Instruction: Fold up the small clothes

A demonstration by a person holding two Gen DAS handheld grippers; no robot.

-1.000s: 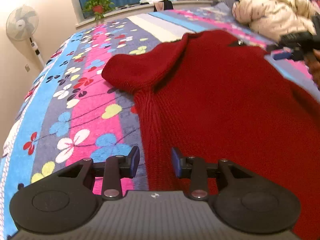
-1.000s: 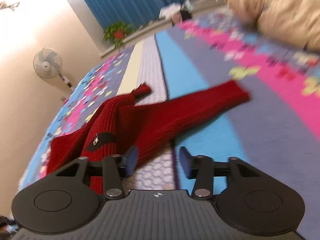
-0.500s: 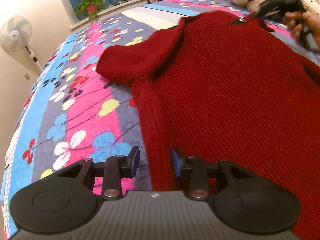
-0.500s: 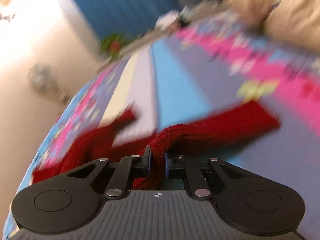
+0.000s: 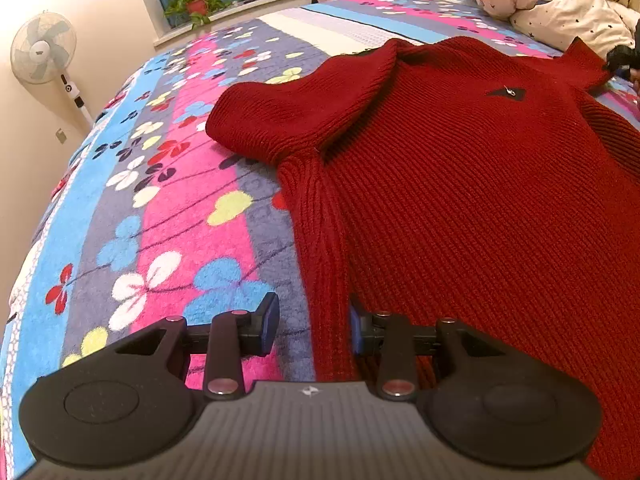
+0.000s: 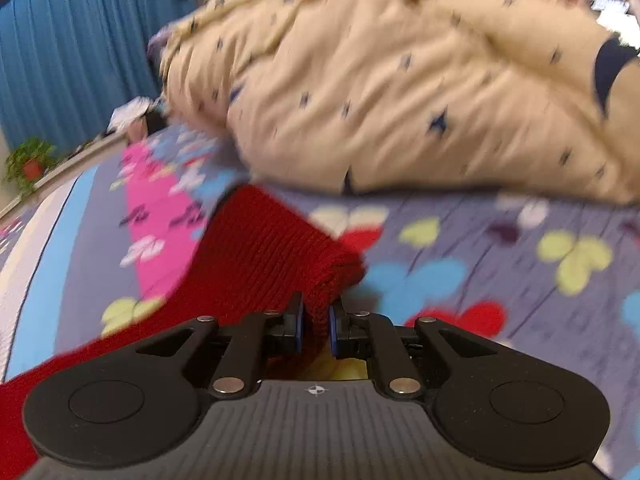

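Observation:
A dark red knit sweater (image 5: 460, 184) lies spread on the flowered bedspread (image 5: 160, 200), one sleeve folded over at its upper left. My left gripper (image 5: 314, 328) is open, its fingers either side of the sweater's ribbed left edge near the hem. My right gripper (image 6: 316, 324) is shut on the sweater's other sleeve (image 6: 272, 256) and holds it off the bed. The right gripper also shows small at the far right edge of the left wrist view (image 5: 622, 60).
A cream star-print quilt (image 6: 400, 92) is heaped at the bed's far right; it also shows in the left wrist view (image 5: 560, 4). A white standing fan (image 5: 44, 54) is by the left wall. A potted plant (image 5: 196, 2) sits on the sill under blue curtains.
My right gripper closed on the sleeve and swung it right toward the quilt. My left gripper stayed open at the sweater's left edge, moving slightly closer.

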